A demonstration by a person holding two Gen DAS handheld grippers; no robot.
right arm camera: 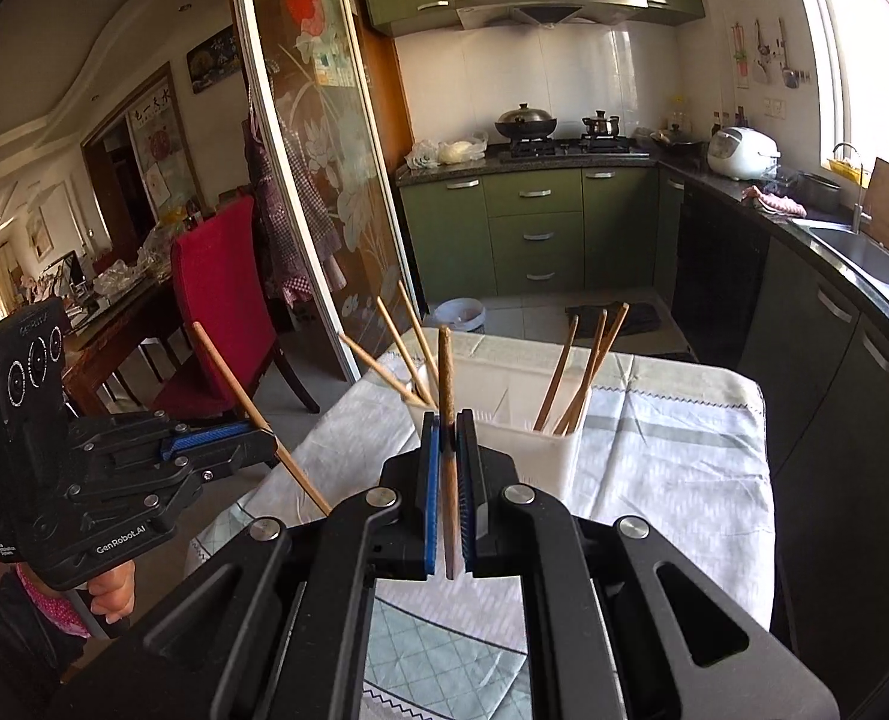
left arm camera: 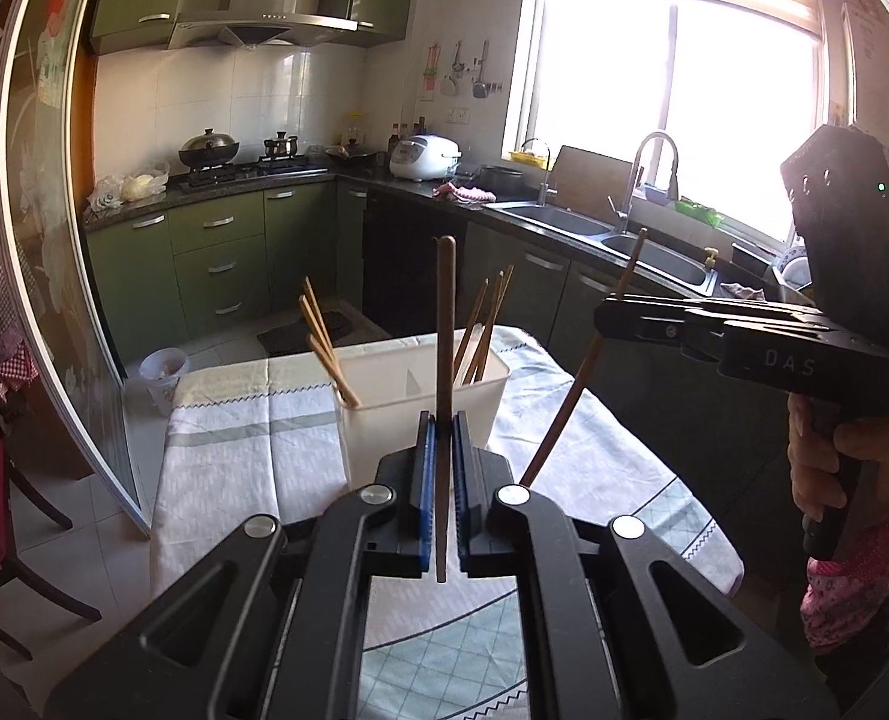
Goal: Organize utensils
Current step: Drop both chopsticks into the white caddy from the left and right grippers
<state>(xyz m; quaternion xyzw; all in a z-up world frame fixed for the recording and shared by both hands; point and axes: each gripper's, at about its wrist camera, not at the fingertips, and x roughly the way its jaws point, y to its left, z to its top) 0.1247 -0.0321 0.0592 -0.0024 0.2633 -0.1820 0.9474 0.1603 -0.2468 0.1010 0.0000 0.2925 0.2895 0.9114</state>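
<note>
A white two-compartment utensil holder [left arm camera: 384,396] [right arm camera: 516,414] stands on the table with several wooden chopsticks leaning in both compartments [left arm camera: 324,336] [right arm camera: 582,372]. My left gripper [left arm camera: 443,420] is shut on a brown chopstick [left arm camera: 444,324], held upright just in front of the holder. It also shows in the right wrist view [right arm camera: 264,441], gripping a slanted chopstick [right arm camera: 246,402]. My right gripper [right arm camera: 447,420] is shut on another brown chopstick [right arm camera: 446,372], upright before the holder. It shows in the left wrist view [left arm camera: 603,315], its chopstick [left arm camera: 570,402] slanted.
The table carries a white and grey-green cloth [left arm camera: 234,438] [right arm camera: 684,420]. A red chair [right arm camera: 222,312] and a glass sliding door [right arm camera: 324,180] are to the left. Green cabinets, a stove [right arm camera: 558,147], a sink [left arm camera: 654,252] and a small bin [left arm camera: 162,375] lie beyond.
</note>
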